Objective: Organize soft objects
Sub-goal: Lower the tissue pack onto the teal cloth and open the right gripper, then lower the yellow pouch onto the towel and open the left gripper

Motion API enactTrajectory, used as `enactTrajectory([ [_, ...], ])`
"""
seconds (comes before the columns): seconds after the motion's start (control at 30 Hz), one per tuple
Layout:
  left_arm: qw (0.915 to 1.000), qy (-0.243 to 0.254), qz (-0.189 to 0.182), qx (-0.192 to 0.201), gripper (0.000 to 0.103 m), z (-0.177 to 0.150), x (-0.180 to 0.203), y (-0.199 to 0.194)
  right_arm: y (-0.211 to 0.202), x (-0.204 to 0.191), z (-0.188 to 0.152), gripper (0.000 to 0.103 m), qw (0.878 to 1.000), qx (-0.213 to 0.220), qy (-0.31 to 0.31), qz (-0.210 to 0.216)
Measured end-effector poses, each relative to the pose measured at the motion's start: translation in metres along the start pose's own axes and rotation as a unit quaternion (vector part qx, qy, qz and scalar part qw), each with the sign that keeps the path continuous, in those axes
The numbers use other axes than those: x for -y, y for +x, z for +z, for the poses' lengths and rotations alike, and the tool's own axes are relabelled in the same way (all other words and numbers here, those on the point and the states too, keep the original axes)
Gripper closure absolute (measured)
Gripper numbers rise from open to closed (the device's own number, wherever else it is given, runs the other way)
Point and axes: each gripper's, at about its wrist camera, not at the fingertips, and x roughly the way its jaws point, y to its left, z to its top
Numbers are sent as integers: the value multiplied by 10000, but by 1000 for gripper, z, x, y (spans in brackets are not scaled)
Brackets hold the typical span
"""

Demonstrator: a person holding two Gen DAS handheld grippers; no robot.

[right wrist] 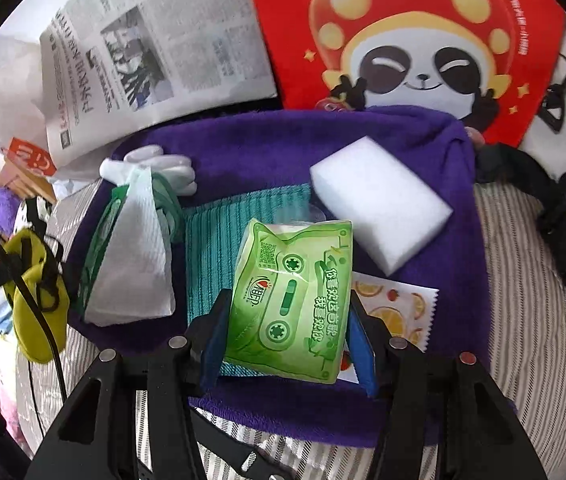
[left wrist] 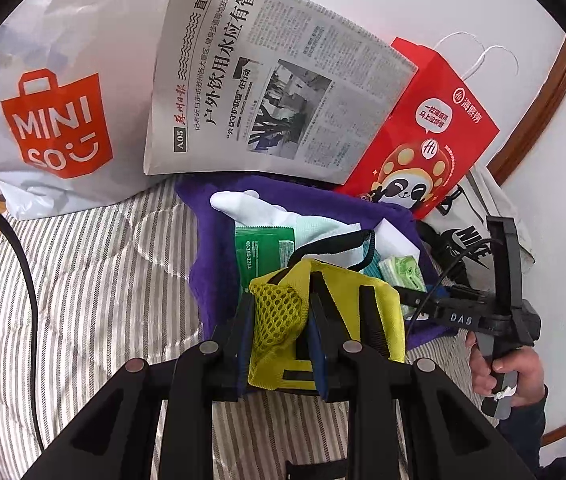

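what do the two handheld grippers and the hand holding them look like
Both grippers, left gripper and right gripper, are matte black linkage frames with silver pivot rivets and blue finger pads. The right one carries white "DAS" lettering and a thin black cable. The bare hand wears a dark sleeve.

Between the right gripper's (right wrist: 287,328) fingers sits a tissue pack (right wrist: 293,300) in glossy, crinkled green plastic film. Just ahead lies a matt white foam sponge (right wrist: 379,204) on a plush purple towel (right wrist: 243,148), beside ribbed teal cloth (right wrist: 211,248) and an embossed paper napkin (right wrist: 131,264). The left gripper (left wrist: 279,328), matt black plastic with blue pads and round metal pins, pinches a yellow cloth pouch (left wrist: 383,304) with open mesh. Beyond stand matt newsprint (left wrist: 267,80) and a smooth red paper bag (left wrist: 435,120). The bed cover (left wrist: 103,300) is quilted striped cloth.
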Motion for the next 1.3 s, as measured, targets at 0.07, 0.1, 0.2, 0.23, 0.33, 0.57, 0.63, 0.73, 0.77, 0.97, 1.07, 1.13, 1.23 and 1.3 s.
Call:
enactTrajectory([
  [0.07,10000,-28,15,-32,79,1,-2,4,3,-3,-1,48,9999,-7,-86,-52],
  [0.1,10000,-42,9,-44,79,1,-2,6,4,-4,-2,48,9999,6,-134,-53],
  [0.2,9999,-87,-6,-70,79,4,-3,12,8,-5,-2,44,9998,-7,-203,-8],
  [0.23,9999,-95,-22,-68,79,5,-3,13,11,-5,-2,42,9997,-71,-216,-6],
  [0.33,9999,-95,-35,-85,79,7,-1,17,11,-5,-4,35,9997,-49,-220,-2],
  [0.57,9999,-88,7,-113,79,10,3,22,1,-7,-11,22,9993,106,-344,-83],
  [0.63,9999,-122,18,-118,79,11,2,22,-5,-3,-15,21,9994,134,-298,-59],
  [0.73,9997,-203,-27,-109,79,14,3,21,-13,0,-13,19,9994,224,-253,-22],
  [0.77,9998,-188,-57,-105,79,15,6,21,-16,1,-14,19,9994,243,-229,-11],
  [0.97,9999,-18,-30,-138,79,25,23,32,-42,13,-17,19,9987,517,29,-36],
  [1.07,9999,39,23,-144,79,31,31,40,-52,22,-24,19,9980,579,253,-1],
  [1.13,9999,92,42,-133,79,36,37,46,-57,28,-29,19,9972,631,406,1],
  [1.23,9998,120,69,-143,79,48,46,60,-64,33,-37,19,9962,695,526,11],
  [1.3,9999,35,41,-164,79,57,48,71,-65,35,-40,19,9957,721,575,-17],
])
